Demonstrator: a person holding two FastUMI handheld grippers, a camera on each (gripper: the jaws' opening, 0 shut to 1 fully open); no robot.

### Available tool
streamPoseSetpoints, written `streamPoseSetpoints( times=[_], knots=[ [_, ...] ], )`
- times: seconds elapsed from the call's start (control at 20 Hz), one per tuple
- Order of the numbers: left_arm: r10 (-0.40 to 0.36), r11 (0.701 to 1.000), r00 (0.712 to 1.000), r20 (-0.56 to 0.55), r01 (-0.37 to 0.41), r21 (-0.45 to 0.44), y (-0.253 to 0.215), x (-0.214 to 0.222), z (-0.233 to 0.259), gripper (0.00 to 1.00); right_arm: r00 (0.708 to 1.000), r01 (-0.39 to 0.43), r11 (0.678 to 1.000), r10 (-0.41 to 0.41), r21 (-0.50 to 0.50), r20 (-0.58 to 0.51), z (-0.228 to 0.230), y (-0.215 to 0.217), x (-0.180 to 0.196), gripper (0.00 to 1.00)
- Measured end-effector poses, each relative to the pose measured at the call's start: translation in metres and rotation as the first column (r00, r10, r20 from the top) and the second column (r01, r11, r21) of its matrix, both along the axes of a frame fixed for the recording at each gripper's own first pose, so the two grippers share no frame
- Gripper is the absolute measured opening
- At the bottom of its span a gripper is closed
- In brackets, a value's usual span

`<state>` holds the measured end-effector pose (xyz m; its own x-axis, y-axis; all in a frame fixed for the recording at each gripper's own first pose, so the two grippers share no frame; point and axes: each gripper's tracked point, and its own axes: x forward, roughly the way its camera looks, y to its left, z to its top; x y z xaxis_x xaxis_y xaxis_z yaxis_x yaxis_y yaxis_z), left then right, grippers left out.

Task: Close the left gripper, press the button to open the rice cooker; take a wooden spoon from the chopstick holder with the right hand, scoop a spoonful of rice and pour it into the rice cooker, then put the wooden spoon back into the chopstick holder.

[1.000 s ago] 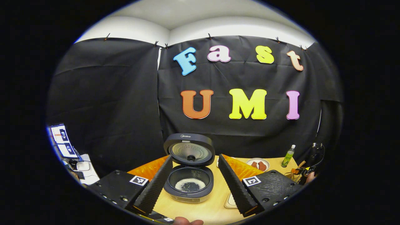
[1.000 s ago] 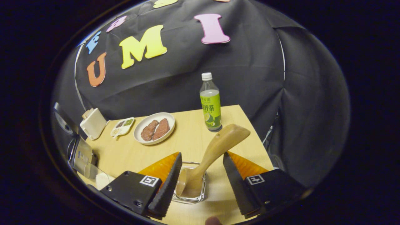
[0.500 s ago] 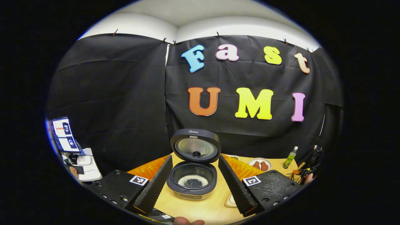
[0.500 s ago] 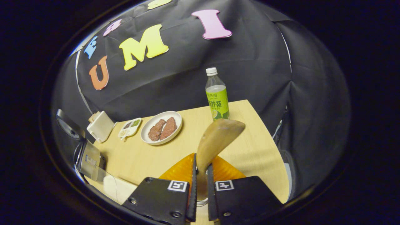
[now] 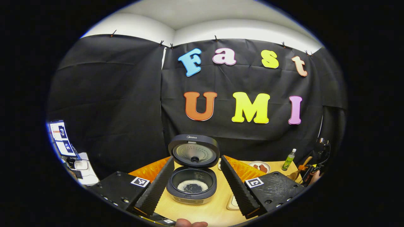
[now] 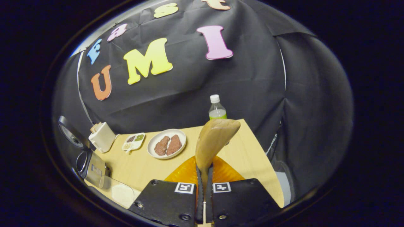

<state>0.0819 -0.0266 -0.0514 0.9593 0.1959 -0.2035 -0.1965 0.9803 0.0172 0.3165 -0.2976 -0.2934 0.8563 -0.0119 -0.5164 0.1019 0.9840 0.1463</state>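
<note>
The rice cooker (image 5: 192, 176) stands on the counter (image 5: 217, 209) with its lid up and a thin layer of white rice in the pot. The left tongs (image 5: 195, 186) hang spread wide, gripping nothing, one finger on either side of the cooker and short of it. To the right of the cooker and well apart from it, the right tongs (image 6: 204, 176) are clamped tight on the handle of the wooden spoon (image 6: 213, 142), whose bowl stands upright above the fingers. Behind the spoon stands a green drink bottle (image 6: 216, 110); beside it sits a white plate (image 6: 167, 147) with two brown pieces of meat.
</note>
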Motion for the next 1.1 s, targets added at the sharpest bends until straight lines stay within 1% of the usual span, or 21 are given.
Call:
streamPoseSetpoints(
  times=[0.15, 0.3, 0.35, 0.4, 0.55, 0.65, 0.75, 0.9, 1.0, 1.1],
  knots=[
    [-0.052, 0.999, 0.998, 0.017, 0.052, 0.010, 0.009, 0.005, -0.001, 0.94, 0.999, 0.009, 1.000, -0.009, -0.006, 0.032, 0.037, 0.029, -0.017, 0.08],
    [-0.095, 0.995, 0.995, 0.017, 0.094, 0.026, 0.029, 0.005, -0.006, 0.94, 0.999, 0.005, 1.000, -0.005, -0.002, 0.054, 0.065, 0.078, -0.042, 0.08],
    [-0.106, 0.994, 0.994, 0.019, 0.106, 0.027, 0.036, 0.005, -0.007, 0.94, 0.999, -0.001, 1.000, 0.001, -0.003, 0.054, 0.071, 0.096, -0.051, 0.10],
    [-0.116, 0.993, 0.993, 0.022, 0.115, 0.026, 0.044, 0.005, -0.007, 0.94, 0.998, -0.008, 1.000, 0.008, -0.007, 0.059, 0.075, 0.115, -0.060, 0.08],
    [-0.144, 0.990, 0.990, 0.011, 0.144, 0.013, 0.072, 0.002, -0.013, 0.94, 0.997, -0.037, 0.999, 0.039, -0.040, 0.064, 0.079, 0.171, -0.082, 0.08],
    [-0.148, 0.989, 0.989, 0.006, 0.148, 0.017, 0.093, -0.002, -0.016, 0.94, 0.997, -0.057, 0.996, 0.060, -0.066, 0.053, 0.068, 0.203, -0.094, 0.08],
    [-0.149, 0.989, 0.989, -0.009, 0.149, -0.003, 0.108, -0.006, -0.022, 0.95, 0.995, -0.087, 0.986, 0.093, -0.139, 0.033, 0.047, 0.226, -0.101, 0.08],
    [-0.177, 0.984, 0.983, -0.039, 0.175, -0.046, 0.114, -0.014, -0.031, 0.95, 0.990, -0.140, 0.955, 0.140, -0.261, -0.019, 0.002, 0.251, -0.109, 0.08],
    [-0.187, 0.982, 0.981, -0.051, 0.185, -0.045, 0.121, -0.018, -0.034, 0.95, 0.987, -0.163, 0.930, 0.156, -0.328, -0.050, -0.025, 0.259, -0.112, 0.08],
    [-0.183, 0.983, 0.981, -0.070, 0.181, -0.034, 0.130, -0.023, -0.040, 0.95, 0.986, -0.165, 0.907, 0.152, -0.388, -0.064, -0.044, 0.263, -0.112, 0.08]
  ],
)
